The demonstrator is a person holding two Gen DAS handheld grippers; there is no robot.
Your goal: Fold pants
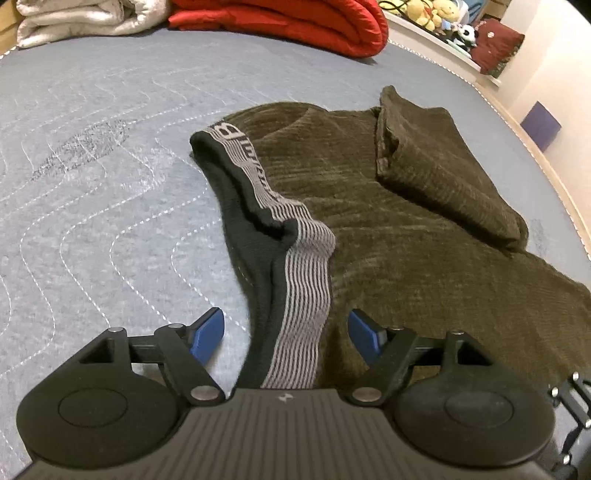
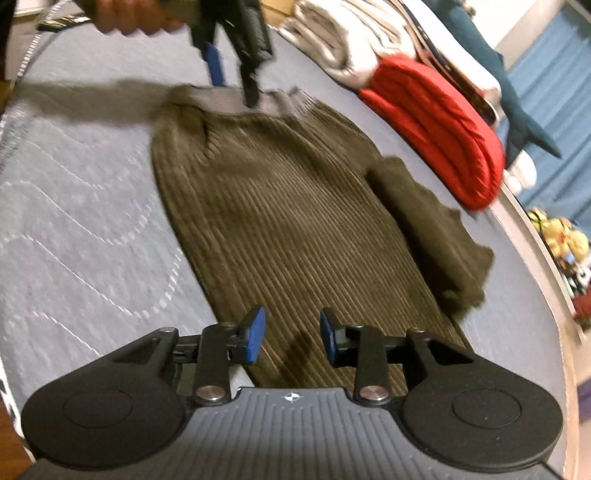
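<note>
Olive-brown corduroy pants lie on the grey quilted bed cover, with a grey striped waistband and black lining turned up. One leg end is folded back on top. My left gripper is open, its blue pads on either side of the waistband, not touching it. In the right wrist view the pants stretch away; my right gripper is open just above the leg end. The left gripper shows at the far waistband, held by a hand.
A red quilt and a folded white blanket lie at the bed's far side. Plush toys sit on a shelf beyond the bed edge. Grey cover lies to the left of the pants.
</note>
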